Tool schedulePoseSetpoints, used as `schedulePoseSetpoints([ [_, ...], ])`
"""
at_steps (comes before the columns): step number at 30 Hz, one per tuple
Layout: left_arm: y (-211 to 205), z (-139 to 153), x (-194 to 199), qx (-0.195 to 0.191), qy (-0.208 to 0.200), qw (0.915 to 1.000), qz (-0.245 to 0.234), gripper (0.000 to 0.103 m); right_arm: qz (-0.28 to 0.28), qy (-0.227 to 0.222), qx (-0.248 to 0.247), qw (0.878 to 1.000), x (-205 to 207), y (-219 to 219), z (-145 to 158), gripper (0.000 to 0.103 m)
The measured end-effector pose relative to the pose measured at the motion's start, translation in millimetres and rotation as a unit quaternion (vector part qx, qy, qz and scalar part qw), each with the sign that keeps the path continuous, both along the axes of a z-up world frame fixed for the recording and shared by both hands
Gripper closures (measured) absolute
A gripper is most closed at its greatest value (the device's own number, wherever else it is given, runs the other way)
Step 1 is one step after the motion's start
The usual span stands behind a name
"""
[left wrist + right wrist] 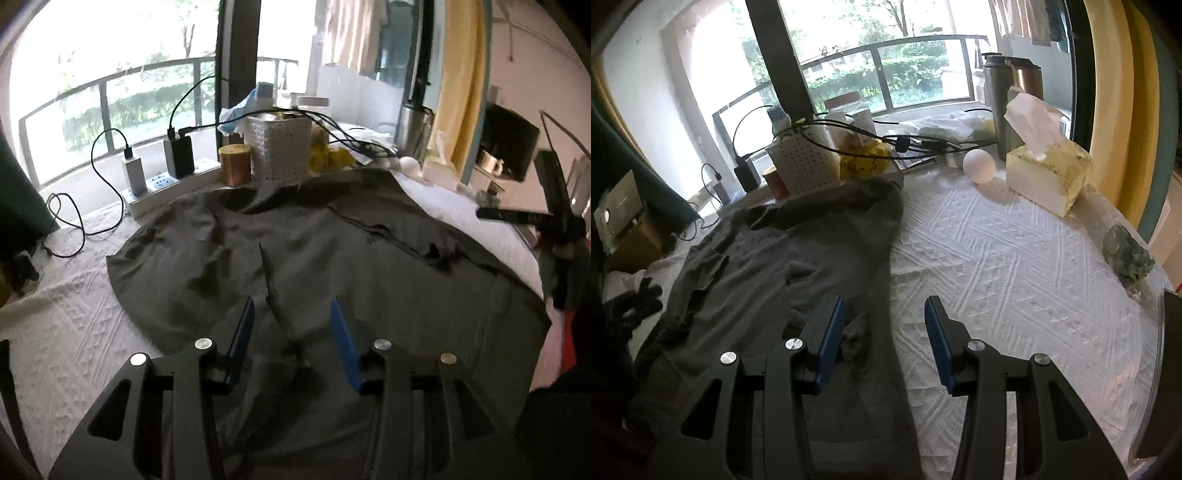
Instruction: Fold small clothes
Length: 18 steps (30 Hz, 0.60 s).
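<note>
Grey shirt point(332, 258) lies spread on the desk point(1015, 258) — both sets of jaws stand released, holding nothing. Left gripper point(293, 325) straddles a raised crease, probably mid-fold; next, pinch an edge and carry it over.

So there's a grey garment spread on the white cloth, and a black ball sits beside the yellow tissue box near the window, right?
Nearly right. The ball is white, not black. The right wrist view shows it beside the yellow tissue box near the window, on the white cloth where the grey garment is spread.
</note>
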<state>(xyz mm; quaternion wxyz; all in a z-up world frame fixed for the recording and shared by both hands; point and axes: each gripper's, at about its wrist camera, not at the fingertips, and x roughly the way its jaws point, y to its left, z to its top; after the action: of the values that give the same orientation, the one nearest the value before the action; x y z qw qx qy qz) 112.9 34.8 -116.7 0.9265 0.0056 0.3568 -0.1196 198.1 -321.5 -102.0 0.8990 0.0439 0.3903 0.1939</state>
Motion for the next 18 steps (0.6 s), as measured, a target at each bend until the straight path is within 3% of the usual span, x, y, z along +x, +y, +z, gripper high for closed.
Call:
schedulePoseSetpoints([
  [6, -0.1, -43.2, 40.2, 0.017, 0.104, 0.9932, 0.049, 0.057, 0.006, 0.007, 0.006, 1.0, 7.8, -0.2, -7.3, 0.058],
  [16, -9.8, -44.8, 9.1, 0.0, 0.111, 0.9939, 0.006, 0.057, 0.004, 0.028, -0.022, 0.999, 16.2, 18.1, -18.8, 0.058],
  [17, -12.3, -44.3, 2.9, -0.004, 0.11, 0.9939, 0.0, 0.057, 0.008, 0.027, -0.028, 0.999, 16.6, 22.8, -19.1, 0.055],
  [18, -15.4, -43.9, -2.4, -0.006, 0.108, 0.9941, -0.005, 0.057, 0.013, 0.026, -0.036, 0.999, 17.1, 27.7, -19.3, 0.043],
])
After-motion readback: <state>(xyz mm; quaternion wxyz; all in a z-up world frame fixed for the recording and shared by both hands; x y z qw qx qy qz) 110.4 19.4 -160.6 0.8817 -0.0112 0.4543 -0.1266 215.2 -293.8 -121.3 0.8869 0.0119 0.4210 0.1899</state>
